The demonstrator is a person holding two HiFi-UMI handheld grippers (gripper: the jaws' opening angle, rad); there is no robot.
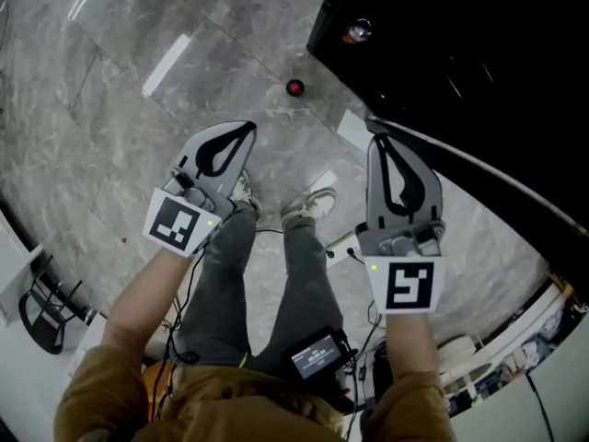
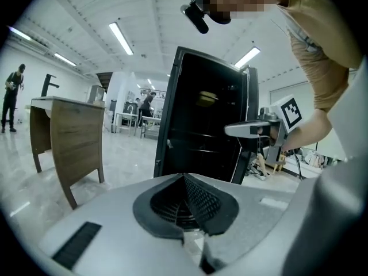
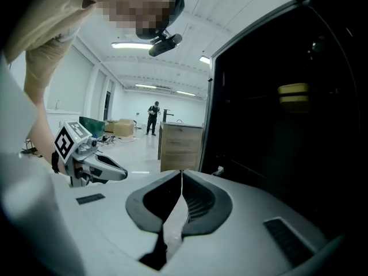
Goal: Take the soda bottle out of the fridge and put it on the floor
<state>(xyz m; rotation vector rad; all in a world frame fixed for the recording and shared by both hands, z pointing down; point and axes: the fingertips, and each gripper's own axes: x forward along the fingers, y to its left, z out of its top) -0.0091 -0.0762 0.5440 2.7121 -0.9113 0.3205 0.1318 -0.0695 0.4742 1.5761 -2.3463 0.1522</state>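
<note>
Both grippers hang over the grey marble floor (image 1: 138,136) in front of the person's feet. My left gripper (image 1: 247,129) is shut and holds nothing. The right gripper (image 1: 377,141) is also shut and empty, close to the black fridge (image 1: 460,53) at the upper right. A small red round thing (image 1: 294,87) rests on the floor ahead of the grippers; I cannot tell whether it is a bottle's cap. In the left gripper view its closed jaws (image 2: 184,177) point at the dark fridge (image 2: 201,131). The right gripper view shows its closed jaws (image 3: 181,174) beside the fridge (image 3: 287,142).
A shiny red and silver object (image 1: 357,31) sits at the fridge's edge. Something yellow (image 3: 294,94) shows dimly inside the fridge. A wooden counter (image 2: 69,137) stands to the left, with people far behind. Cables and gear (image 1: 515,348) lie at the lower right.
</note>
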